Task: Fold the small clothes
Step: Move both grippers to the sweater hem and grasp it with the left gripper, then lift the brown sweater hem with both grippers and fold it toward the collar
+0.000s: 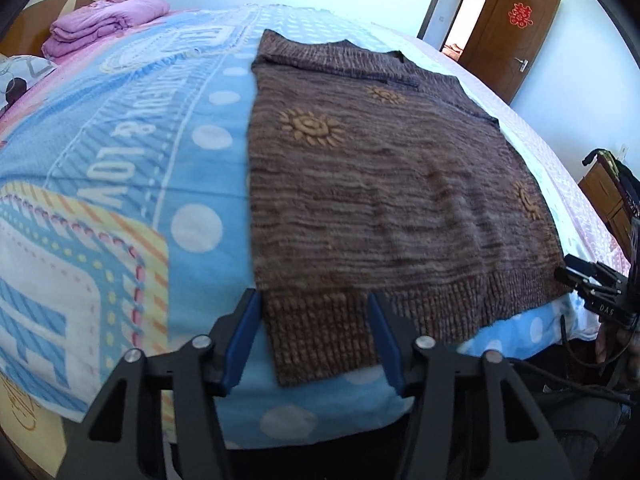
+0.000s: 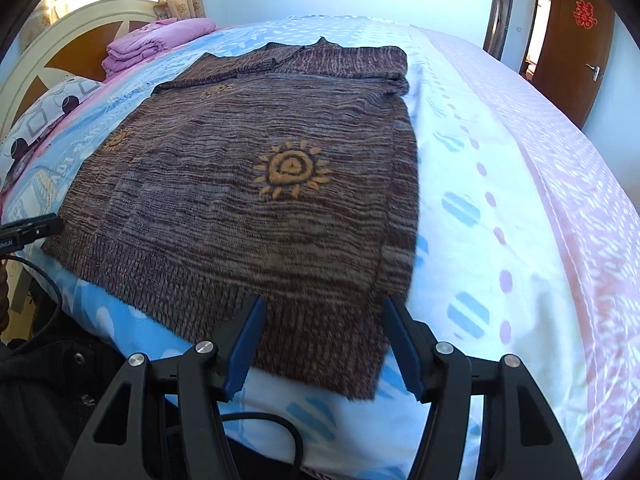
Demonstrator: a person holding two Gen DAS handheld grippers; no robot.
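Broadly, a bed (image 1: 120,184) with a blue patterned sheet fills both views, and the brown knitted sweater (image 2: 248,200) lies flat across it, hem toward the bottom of the frame. Each gripper straddles a hem corner: left gripper (image 1: 314,304) and right gripper (image 2: 324,312), jaws apart, not pinching. Judging by this, the fold is about to start; next both must close on the hem.
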